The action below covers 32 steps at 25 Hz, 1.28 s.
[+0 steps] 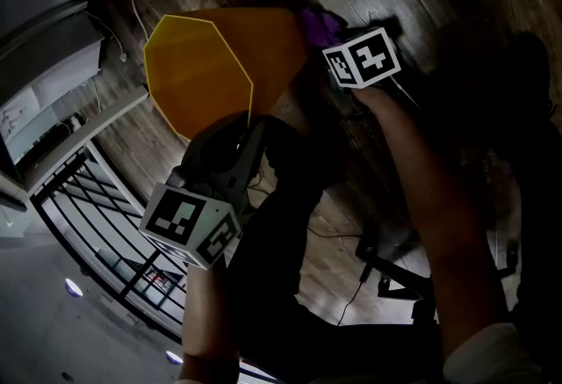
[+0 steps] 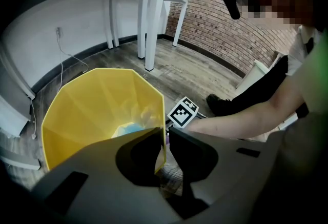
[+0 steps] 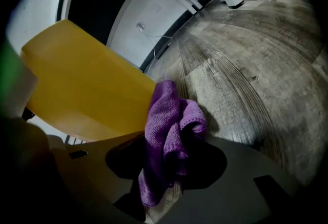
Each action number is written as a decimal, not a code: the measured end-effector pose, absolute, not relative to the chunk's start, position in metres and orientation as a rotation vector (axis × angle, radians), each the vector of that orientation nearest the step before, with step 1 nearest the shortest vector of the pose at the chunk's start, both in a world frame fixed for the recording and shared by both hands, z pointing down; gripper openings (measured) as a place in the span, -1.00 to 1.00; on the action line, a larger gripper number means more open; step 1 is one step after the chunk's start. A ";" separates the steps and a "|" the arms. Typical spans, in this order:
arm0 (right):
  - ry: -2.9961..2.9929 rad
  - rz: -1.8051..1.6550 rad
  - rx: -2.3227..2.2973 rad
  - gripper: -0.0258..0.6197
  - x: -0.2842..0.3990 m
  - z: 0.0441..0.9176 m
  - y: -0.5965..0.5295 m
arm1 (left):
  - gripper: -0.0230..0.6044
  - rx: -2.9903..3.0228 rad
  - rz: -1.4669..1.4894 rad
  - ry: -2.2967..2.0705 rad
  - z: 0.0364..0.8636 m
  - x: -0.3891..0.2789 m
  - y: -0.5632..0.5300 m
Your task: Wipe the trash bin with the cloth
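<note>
- On the floor, grey-brown wood planks, worn: yellow bin tipped, mouth facing the left gripper.
- Left gripper: jaws nearly together, clamped on the bin's near rim wall, one jaw inside, one outside.
- Something pale blue at the bin's bottom.
- Right gripper: jaws pinched on purple cloth, which bunches out beyond them just beside the bin's outer wall; contact unclear.
- Far side: brick wall, white table legs, cable down a white wall.
- Left in head view: black railing.
</note>
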State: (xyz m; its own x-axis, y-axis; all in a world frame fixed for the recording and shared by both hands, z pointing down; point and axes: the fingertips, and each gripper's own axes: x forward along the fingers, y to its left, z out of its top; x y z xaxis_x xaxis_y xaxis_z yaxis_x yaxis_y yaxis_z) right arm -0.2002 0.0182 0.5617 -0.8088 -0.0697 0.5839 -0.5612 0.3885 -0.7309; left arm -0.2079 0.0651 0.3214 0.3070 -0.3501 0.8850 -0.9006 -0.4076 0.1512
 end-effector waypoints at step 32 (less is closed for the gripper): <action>-2.806 1.913 0.407 -0.35 -0.166 0.367 0.004 | -0.26 2.005 1.265 -1.012 0.303 -0.222 0.081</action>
State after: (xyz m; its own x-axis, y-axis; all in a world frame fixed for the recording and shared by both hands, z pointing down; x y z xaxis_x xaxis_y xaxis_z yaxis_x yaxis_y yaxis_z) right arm -0.1656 0.0041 0.3672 -0.9336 -0.3455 -0.0953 -0.0375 0.3587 -0.9327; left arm -0.2216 0.0810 0.3031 0.2712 -0.3007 0.9143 -0.8258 -0.5607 0.0606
